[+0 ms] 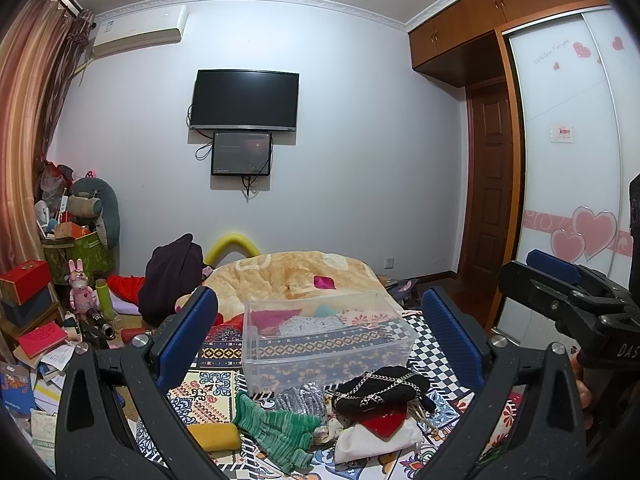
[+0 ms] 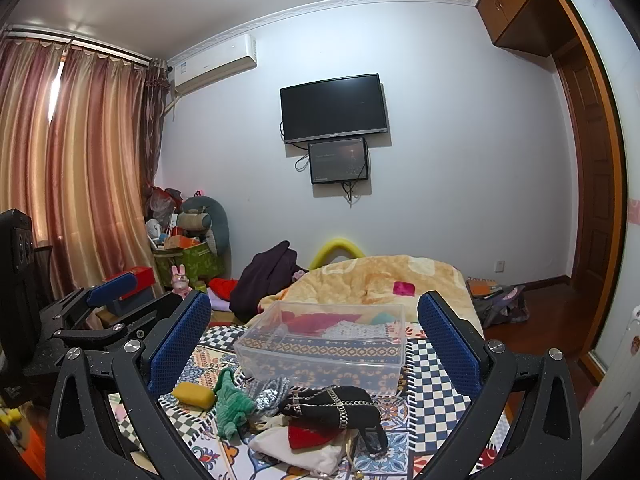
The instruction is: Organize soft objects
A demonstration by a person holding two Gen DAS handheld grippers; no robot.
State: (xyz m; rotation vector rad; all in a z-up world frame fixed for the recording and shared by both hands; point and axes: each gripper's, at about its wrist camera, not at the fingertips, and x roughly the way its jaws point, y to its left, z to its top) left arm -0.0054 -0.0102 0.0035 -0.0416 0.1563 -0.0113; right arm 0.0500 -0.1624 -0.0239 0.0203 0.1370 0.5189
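Both grippers hover above the near edge of the bed, which is covered by a patterned spread. The left gripper has its jaws wide apart and holds nothing. The right gripper is likewise spread wide and empty.

A clear plastic bin sits on the spread toward the middle of the bed, short of the rumpled yellow blanket at the far end. It looks empty, though the coloured cloths seen through its walls cannot be placed for certain.

The soft items lie in a loose heap just in front of the bin, at the near edge:
- a yellow sponge, leftmost, slightly apart from the rest;
- a green knitted piece, beside the sponge;
- a silver sparkly fabric, partly under the green piece;
- a black pouch with a metal chain, resting on a red item and a white cloth.

Assessment: all are light, limp and compressible. The sponge should take a squeeze across its middle. The knit and cloths call for a pinch at a bunched fold. The chain may slip or snag neighbouring fabric; grip the pouch body instead.
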